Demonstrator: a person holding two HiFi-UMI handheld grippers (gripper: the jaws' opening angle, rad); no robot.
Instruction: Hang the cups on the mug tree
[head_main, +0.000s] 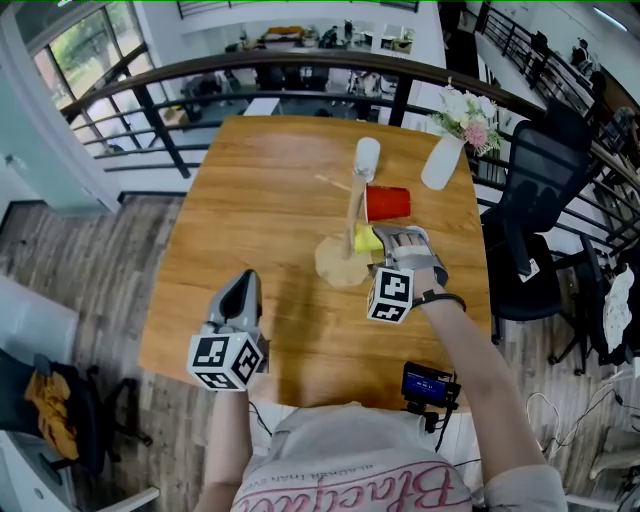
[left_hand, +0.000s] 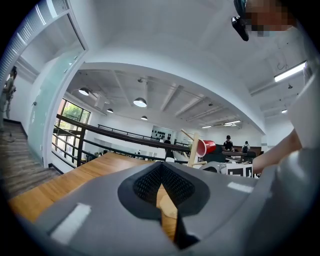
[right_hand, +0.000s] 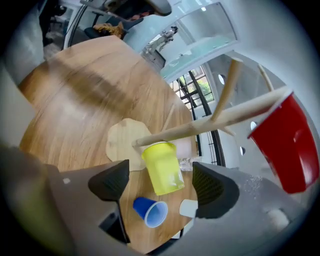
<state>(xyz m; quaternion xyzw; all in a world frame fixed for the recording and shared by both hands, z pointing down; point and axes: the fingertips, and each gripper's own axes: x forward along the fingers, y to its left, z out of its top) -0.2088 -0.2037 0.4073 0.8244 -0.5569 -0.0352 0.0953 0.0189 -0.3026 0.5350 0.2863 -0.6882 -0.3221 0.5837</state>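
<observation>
Over the wooden counter (head_main: 260, 200), you are leaving the yellow plastic cup (right_hand: 160, 165) on the wooden mug tree (head_main: 353, 215), with the right gripper's (right_hand: 161, 186) fingers wide apart around it. The left gripper's (left_hand: 162, 192) fingers are pressing together, empty. The blue plastic cup (right_hand: 149, 211) is probably waiting next.

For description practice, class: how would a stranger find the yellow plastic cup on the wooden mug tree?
On the wooden table stands a wooden mug tree. The yellow plastic cup hangs low on it, between the right gripper's open jaws. It is the only yellow one: the red plastic cup hangs higher, the blue plastic cup lies on the table.
</observation>
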